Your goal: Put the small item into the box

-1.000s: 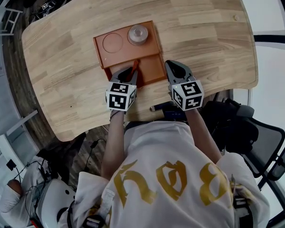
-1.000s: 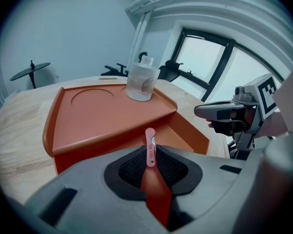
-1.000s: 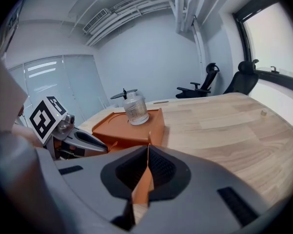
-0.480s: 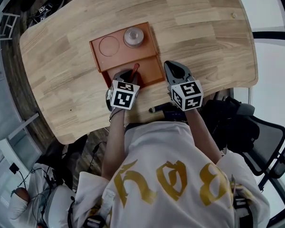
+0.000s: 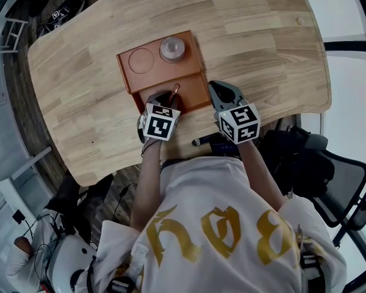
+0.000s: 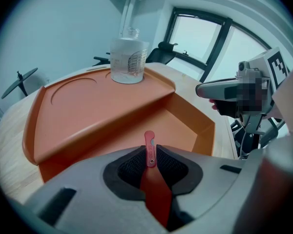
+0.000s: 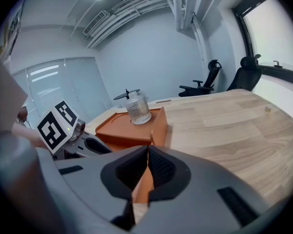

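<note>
Small red item (image 6: 149, 138) is pinched upright between the closed jaws of the left gripper (image 6: 150, 154), over the low compartment of the box (image 6: 102, 106); I judge it is held there to be dropped in. The right gripper (image 7: 147, 152) waits just beside the box, jaws pressed together on nothing, probably to stay clear.

Left claw (image 6: 149, 152) clamps shut; right claw (image 7: 147, 152) closed alongside it.
</note>
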Action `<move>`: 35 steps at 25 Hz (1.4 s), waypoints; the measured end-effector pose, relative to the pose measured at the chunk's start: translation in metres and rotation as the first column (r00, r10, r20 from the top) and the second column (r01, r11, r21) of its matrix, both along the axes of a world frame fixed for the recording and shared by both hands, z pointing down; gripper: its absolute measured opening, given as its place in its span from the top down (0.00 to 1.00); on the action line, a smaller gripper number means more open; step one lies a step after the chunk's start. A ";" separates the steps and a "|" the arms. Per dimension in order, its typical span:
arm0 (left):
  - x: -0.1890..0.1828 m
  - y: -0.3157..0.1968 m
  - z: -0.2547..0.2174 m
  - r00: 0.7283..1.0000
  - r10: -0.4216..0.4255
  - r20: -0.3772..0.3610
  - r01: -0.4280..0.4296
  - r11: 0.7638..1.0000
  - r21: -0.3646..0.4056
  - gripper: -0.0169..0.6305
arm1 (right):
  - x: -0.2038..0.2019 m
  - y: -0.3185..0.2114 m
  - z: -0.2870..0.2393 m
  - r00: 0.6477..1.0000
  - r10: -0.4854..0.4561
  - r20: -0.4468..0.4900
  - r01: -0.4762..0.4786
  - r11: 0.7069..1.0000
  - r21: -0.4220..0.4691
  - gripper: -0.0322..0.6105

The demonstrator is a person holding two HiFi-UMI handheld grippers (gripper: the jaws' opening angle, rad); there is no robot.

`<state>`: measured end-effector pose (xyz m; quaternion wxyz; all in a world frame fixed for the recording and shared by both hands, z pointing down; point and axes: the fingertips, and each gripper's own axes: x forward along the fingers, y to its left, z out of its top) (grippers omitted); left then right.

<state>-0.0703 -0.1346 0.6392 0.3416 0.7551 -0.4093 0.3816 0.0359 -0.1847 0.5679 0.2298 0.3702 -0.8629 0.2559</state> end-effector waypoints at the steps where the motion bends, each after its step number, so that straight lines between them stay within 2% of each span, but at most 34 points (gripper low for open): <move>1: 0.000 0.000 -0.001 1.000 -0.001 -0.001 0.001 1.000 0.006 0.88 | 0.000 0.000 -0.001 1.000 0.000 0.001 0.000 1.000 0.001 0.93; 9: 0.000 -0.005 -0.013 0.999 -0.021 -0.024 0.022 0.998 0.056 0.88 | -0.001 0.002 -0.009 1.000 -0.006 0.007 0.005 1.000 0.023 0.93; 15: -0.002 -0.013 -0.038 0.987 -0.092 -0.133 0.109 0.986 0.124 0.90 | -0.004 0.006 -0.016 1.000 -0.010 0.014 0.009 0.999 0.038 0.93; 23: -0.019 -0.019 -0.066 0.955 -0.200 -0.218 0.243 0.951 0.192 0.95 | -0.007 0.010 -0.028 1.000 -0.018 0.018 0.017 0.997 0.071 0.93; 30: -0.029 -0.018 -0.089 0.932 -0.241 -0.272 0.309 0.919 0.246 0.95 | -0.007 0.013 -0.040 0.999 -0.026 0.023 0.024 0.995 0.102 0.93; 35: -0.027 -0.016 -0.112 0.929 -0.223 -0.295 0.313 0.897 0.311 0.95 | -0.006 0.015 -0.055 0.999 -0.018 0.032 0.013 0.991 0.133 0.93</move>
